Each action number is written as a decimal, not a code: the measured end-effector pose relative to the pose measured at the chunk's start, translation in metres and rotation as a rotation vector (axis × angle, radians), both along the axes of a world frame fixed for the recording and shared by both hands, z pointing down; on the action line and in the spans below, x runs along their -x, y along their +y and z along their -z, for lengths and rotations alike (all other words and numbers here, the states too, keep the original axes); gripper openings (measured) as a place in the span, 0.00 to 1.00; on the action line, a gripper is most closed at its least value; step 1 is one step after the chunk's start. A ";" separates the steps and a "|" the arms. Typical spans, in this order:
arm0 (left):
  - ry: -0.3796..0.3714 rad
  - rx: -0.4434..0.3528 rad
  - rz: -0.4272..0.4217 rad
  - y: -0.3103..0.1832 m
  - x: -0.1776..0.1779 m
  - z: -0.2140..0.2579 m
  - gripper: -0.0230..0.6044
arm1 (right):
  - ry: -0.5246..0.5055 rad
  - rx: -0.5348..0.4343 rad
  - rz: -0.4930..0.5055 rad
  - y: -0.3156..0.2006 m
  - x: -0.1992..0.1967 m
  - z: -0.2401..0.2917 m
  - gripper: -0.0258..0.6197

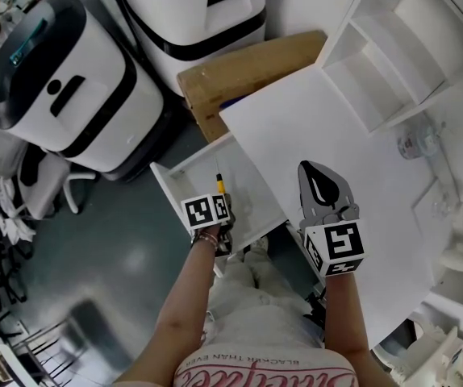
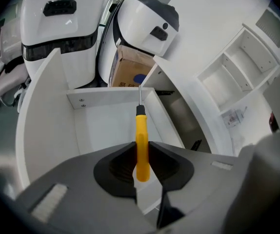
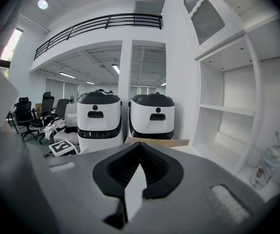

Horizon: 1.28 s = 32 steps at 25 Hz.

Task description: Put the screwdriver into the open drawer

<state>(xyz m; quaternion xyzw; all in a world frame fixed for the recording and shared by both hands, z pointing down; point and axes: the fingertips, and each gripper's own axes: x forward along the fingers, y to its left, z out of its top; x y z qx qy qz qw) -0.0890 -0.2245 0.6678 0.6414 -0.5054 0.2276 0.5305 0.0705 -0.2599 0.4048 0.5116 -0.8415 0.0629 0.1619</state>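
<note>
A screwdriver (image 1: 220, 185) with a yellow handle and a thin metal shaft is clamped between the jaws of my left gripper (image 1: 218, 204). It hangs over the inside of the open white drawer (image 1: 185, 176), tip pointing away from me. In the left gripper view the yellow handle of the screwdriver (image 2: 141, 135) stands upright between the black pads of the left gripper (image 2: 141, 152), above the floor of the drawer (image 2: 103, 130). My right gripper (image 1: 314, 169) hovers over the white table (image 1: 296, 119), jaws together and empty. In its own view the right gripper (image 3: 140, 147) holds nothing.
Two white machines with black bands (image 1: 62, 87) (image 1: 195, 14) stand beyond the drawer, and a cardboard box (image 1: 244, 63) is wedged against the table's far edge. A white shelf unit (image 1: 393, 47) and a clear bottle (image 1: 419, 143) sit at the table's right. Office chairs (image 1: 42, 184) stand at left.
</note>
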 end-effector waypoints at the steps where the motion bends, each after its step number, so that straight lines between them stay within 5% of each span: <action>1: 0.005 0.016 -0.001 0.002 -0.001 -0.005 0.19 | 0.000 0.004 -0.001 0.001 0.000 -0.002 0.04; 22: -0.003 0.302 -0.010 0.042 -0.015 -0.093 0.19 | -0.014 0.097 -0.037 0.025 -0.005 -0.039 0.04; 32: -0.001 0.361 0.034 0.043 -0.019 -0.120 0.19 | -0.011 0.121 -0.005 0.028 -0.004 -0.049 0.04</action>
